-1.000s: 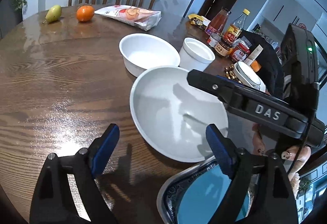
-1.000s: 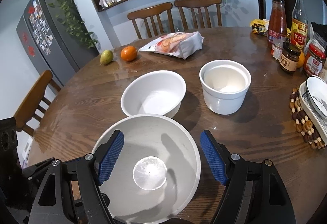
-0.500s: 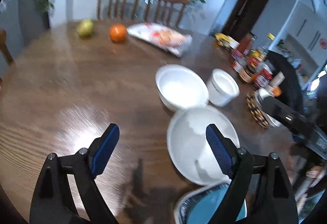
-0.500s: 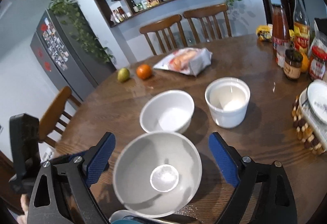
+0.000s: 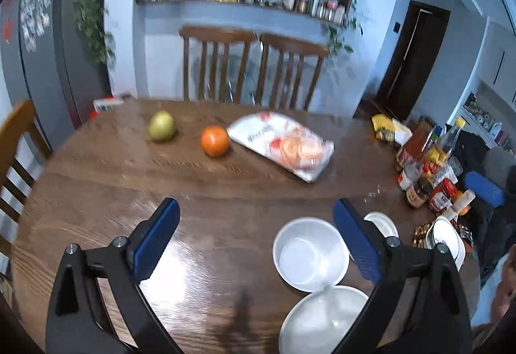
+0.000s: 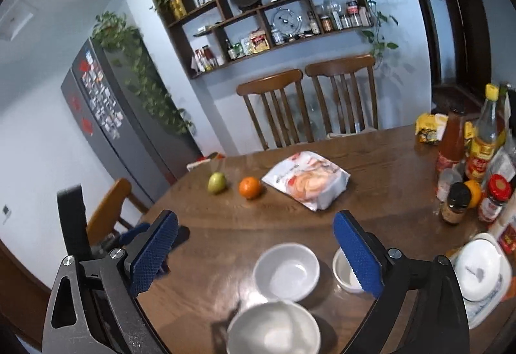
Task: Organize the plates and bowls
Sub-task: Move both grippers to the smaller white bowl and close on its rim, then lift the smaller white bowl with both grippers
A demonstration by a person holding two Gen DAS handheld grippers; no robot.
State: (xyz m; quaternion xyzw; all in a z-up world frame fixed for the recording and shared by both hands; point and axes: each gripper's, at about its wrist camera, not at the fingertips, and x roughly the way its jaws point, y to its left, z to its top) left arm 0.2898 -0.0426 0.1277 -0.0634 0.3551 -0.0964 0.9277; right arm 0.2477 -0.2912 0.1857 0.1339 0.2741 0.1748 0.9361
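Both claws, the left gripper (image 5: 254,236) and the right gripper (image 6: 254,249), hang above the wooden table (image 5: 96,179) with jaws wide apart and hold nothing. Three white pieces stand near the table's right edge: a big bowl (image 6: 274,329), touching a middle bowl (image 6: 286,271), and beside that a small cup (image 6: 343,273).

**Our two black grippers with blue pads**

Our left gripper (image 5: 254,237) has matte black fingers shaped as triangular frames with cut-out openings, each fixed by silver screws. Its fingertips carry ribbed blue pads (image 5: 157,237). Our right gripper (image 6: 254,250) is built alike: black frames, silver screw heads, and textured blue pads (image 6: 356,252). A sliver of bare skin shows at the left view's lower right edge.
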